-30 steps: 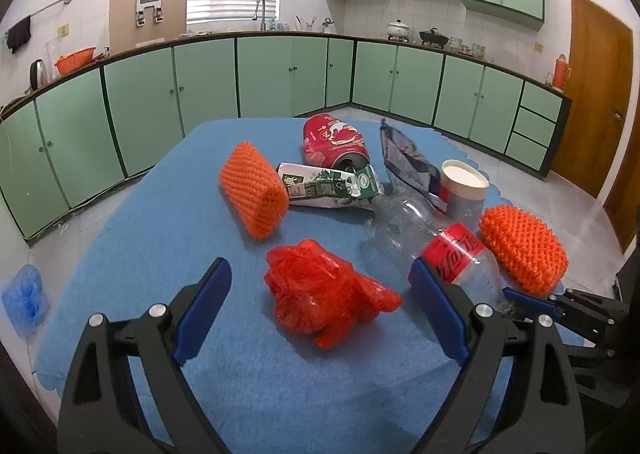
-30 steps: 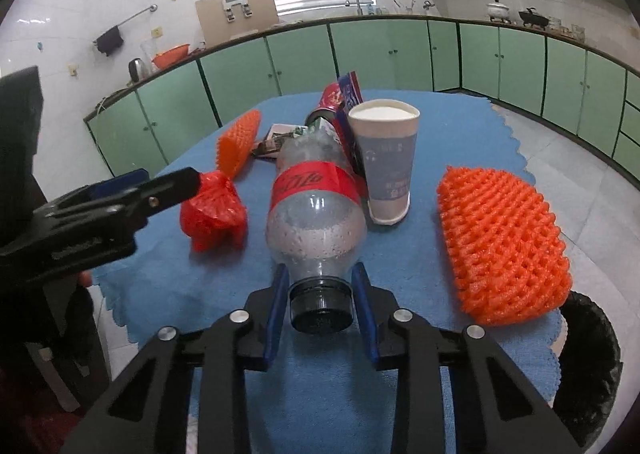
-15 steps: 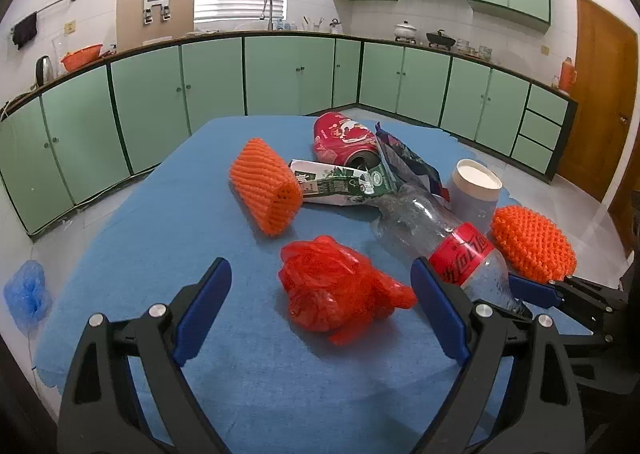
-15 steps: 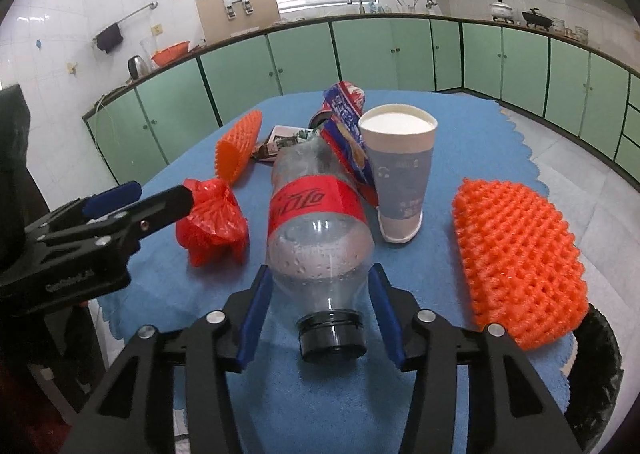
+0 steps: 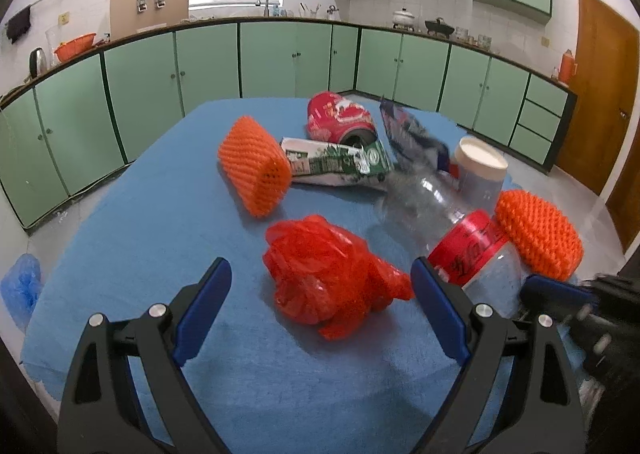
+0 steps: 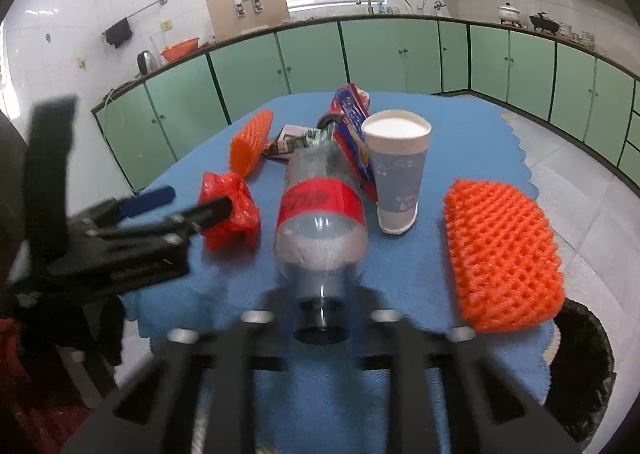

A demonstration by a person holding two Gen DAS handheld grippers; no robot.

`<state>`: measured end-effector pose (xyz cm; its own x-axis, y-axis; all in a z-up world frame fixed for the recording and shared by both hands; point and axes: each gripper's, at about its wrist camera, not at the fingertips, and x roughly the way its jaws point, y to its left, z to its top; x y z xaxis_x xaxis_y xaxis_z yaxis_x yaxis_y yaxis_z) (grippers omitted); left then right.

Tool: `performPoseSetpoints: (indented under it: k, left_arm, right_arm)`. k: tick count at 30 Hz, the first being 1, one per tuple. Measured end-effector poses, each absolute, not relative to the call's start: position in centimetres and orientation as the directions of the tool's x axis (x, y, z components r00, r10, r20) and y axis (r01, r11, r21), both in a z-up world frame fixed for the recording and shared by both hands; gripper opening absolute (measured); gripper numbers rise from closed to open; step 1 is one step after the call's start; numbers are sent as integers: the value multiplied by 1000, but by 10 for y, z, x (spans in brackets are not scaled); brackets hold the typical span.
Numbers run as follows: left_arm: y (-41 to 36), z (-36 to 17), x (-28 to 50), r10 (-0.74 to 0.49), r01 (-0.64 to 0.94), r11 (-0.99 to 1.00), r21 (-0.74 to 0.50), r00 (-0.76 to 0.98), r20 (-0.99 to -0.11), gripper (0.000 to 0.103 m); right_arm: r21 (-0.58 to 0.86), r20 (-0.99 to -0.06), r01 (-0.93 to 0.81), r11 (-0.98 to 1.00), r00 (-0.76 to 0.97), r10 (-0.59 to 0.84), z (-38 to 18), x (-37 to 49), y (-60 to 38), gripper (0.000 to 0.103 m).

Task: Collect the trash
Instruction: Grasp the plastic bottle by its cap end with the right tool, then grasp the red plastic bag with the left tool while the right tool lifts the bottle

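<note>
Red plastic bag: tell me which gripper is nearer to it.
Left. The left gripper points at the red plastic bag, open jaws just short of it; the right gripper is off to one side, at the cap of the plastic bottle.

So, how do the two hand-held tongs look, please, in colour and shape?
Both are alike. The left tongs have black plastic arms shaped like a wide V, silver round bolts, and flat blue pads inside the tips. The right tongs show the same black body and a blue tip.

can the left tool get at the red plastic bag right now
Probably yes. The left tool stands open with the red plastic bag lying just ahead, between its fingers, on the blue cloth. Nothing lies between them; the bottle sits off to the side.
</note>
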<state>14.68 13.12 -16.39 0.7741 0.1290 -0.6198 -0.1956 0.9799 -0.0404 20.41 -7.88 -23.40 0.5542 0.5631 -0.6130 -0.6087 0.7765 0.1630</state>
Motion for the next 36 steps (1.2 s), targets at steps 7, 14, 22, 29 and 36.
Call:
performPoseSetpoints:
  k: [7, 14, 22, 29, 36]
  left_arm:
    - [132, -180, 158, 105, -193, 979, -60, 739, -666, 53]
    - [144, -188, 156, 89, -213, 972, -95, 717, -691, 26]
    - [159, -181, 148, 100, -232, 967, -101, 717, -690, 22]
    - [164, -176, 145, 103, -231, 968, -101, 728, -678, 22]
    - [166, -173, 143, 105, -225, 969, -98, 739, -666, 21]
  right_arm:
    - [169, -616, -618, 768, 542, 572, -234, 205, -79, 0]
    - [187, -612, -612, 769, 539, 578, -230, 213, -73, 35]
    - [158, -641, -622, 767, 526, 559, -232, 234, -50, 65]
    - [119, -695, -620, 776, 505, 511, -240, 252, -24, 71]
    - [95, -737, -624, 775, 479, 476, -244, 261, -14, 61]
